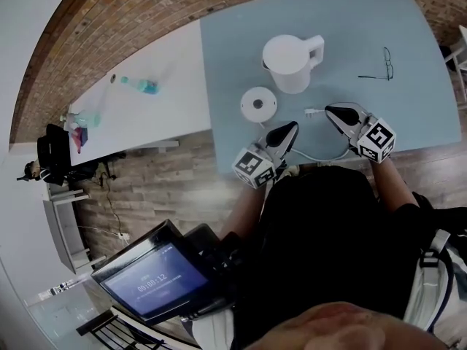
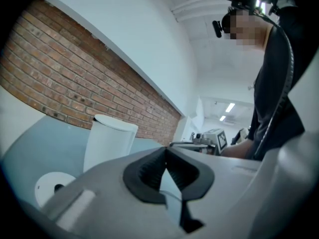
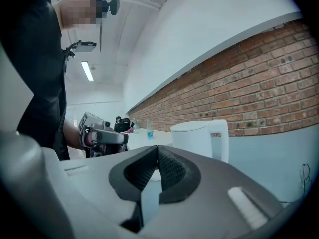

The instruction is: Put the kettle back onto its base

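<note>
Left gripper [image 1: 292, 126] and right gripper [image 1: 330, 110] pinched closed, empty, white lidded kettle [image 1: 290, 64] upright beside round white base [image 1: 258, 103]

**One lit screen with digits, two coded cubes**

At the lower left of the head view, a dark, blue-lit screen [image 1: 149, 281] shows one line of pale digits split by colons, like a clock reading. It looks like 00:08:12, but the figures are too small to be sure. The left tongs [image 1: 294, 125] carry a white marker cube [image 1: 255, 168] and the right tongs [image 1: 330, 109] a second marker cube [image 1: 379, 141]. Both bear black square code patterns, not letters.
</note>
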`<state>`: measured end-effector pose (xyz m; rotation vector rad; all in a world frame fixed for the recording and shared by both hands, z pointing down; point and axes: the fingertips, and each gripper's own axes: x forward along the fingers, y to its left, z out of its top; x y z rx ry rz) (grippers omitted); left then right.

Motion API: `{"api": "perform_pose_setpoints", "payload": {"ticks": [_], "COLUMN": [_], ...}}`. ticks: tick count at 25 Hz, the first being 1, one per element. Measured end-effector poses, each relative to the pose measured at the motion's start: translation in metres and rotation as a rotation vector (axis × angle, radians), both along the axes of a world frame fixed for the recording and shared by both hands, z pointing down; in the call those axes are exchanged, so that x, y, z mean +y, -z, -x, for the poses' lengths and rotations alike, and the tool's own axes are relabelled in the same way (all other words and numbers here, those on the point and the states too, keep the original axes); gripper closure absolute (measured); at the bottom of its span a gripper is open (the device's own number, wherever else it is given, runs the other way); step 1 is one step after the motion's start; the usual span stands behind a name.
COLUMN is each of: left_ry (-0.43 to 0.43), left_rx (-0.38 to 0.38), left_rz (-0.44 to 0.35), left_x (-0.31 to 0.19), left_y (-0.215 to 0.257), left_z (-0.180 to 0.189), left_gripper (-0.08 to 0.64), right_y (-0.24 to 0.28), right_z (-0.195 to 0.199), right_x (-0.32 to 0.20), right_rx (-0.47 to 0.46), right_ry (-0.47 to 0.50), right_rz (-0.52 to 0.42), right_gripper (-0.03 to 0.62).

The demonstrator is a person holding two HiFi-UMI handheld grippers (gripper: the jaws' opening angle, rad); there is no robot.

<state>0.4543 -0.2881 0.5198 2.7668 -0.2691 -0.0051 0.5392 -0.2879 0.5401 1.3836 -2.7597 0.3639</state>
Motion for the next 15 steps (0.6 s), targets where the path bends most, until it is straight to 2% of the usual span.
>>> {"api": "perform_pose_setpoints", "payload": {"ticks": [6,15], "left_ry": [0.042,0.091], "left_rx": [0.002,0.017], "left_rz": [-0.006,-0.001], "left_x": [-0.003,-0.006], "left_y": [-0.005,-0.001], "left_z": [-0.001,0.005], "left_gripper": [0.558,0.557], "right_y": [-0.016,-0.028], "right_z": [-0.022,-0.061], "right_x": [-0.025,-0.091], "right_rx": [0.056,0.167], "right_ry": [-0.052,-0.175], "right_rz": [0.023,0.066], "right_gripper": [0.585,0.457]}}
